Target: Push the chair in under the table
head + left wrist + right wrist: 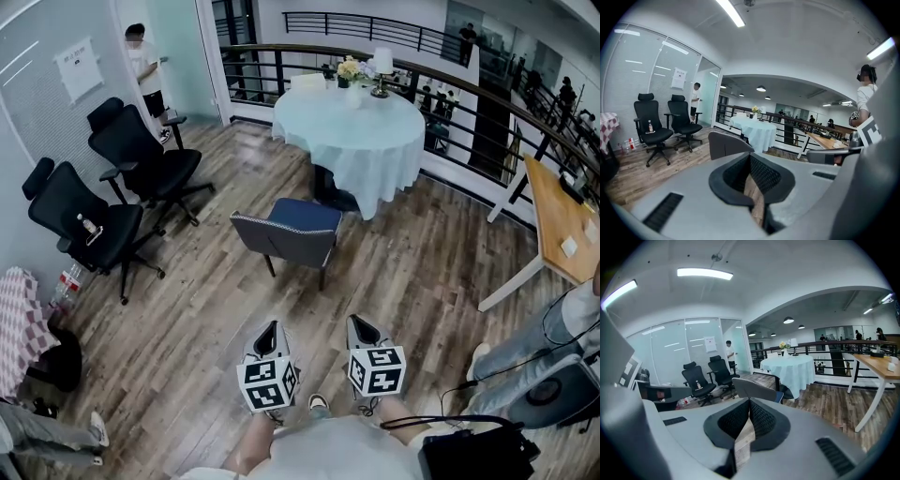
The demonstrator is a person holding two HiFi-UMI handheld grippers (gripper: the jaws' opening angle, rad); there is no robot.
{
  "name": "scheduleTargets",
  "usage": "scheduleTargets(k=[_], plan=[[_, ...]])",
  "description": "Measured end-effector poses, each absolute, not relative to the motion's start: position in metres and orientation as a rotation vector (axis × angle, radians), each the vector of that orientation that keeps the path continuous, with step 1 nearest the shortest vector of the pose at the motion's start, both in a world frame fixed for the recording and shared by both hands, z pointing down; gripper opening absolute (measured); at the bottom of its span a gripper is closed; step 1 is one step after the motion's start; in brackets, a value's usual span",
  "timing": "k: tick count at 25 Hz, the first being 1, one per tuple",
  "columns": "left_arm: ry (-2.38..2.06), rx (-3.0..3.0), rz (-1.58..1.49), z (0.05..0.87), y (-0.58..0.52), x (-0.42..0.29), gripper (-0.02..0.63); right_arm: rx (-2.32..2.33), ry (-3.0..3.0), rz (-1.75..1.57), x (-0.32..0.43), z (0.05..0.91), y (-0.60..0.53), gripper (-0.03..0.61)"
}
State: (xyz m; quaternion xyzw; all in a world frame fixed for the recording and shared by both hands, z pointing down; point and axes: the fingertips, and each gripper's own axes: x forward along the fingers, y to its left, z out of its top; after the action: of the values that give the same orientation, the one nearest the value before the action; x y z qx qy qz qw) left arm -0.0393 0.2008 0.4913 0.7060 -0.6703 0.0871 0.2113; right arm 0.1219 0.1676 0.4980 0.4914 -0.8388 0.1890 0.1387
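Head view looks down on a wood-plank floor (187,319) in an open, bright room ringed by a dark railing (281,56). A round worktop (361,141), draped in a pale cloth that hangs low, stands near the railing and carries flowers (350,68) and a small lamp (382,64) at its far edge. The chair (291,230), with a grey back and a blue seat, stands on the floor at the near edge of the round worktop. Its back faces the person and its seat points at the cloth, near the hem but not under it.

The left tool (269,330) and the right tool (359,323) hang side by side low in the view, both aimed at the chair's back and well apart from it. Each gripper view shows its jaws closed together with nothing between them.

Two black office chairs (150,155) stand along the glass wall at the left, the nearer one with a bottle (89,226) on its seat. A person (145,61) stands beyond them. A wooden worktop (558,220) on white legs sits at the right edge of the room, and a checked cloth (19,328) shows at the left edge.
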Motion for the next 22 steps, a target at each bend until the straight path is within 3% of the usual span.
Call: scheduleTargets(k=[22], plan=[[-1.840,1.944,0.226,0.503,0.122,-0.053,0.003,1.345,-2.449,0.627,0.107,0.514,0.082,0.017]])
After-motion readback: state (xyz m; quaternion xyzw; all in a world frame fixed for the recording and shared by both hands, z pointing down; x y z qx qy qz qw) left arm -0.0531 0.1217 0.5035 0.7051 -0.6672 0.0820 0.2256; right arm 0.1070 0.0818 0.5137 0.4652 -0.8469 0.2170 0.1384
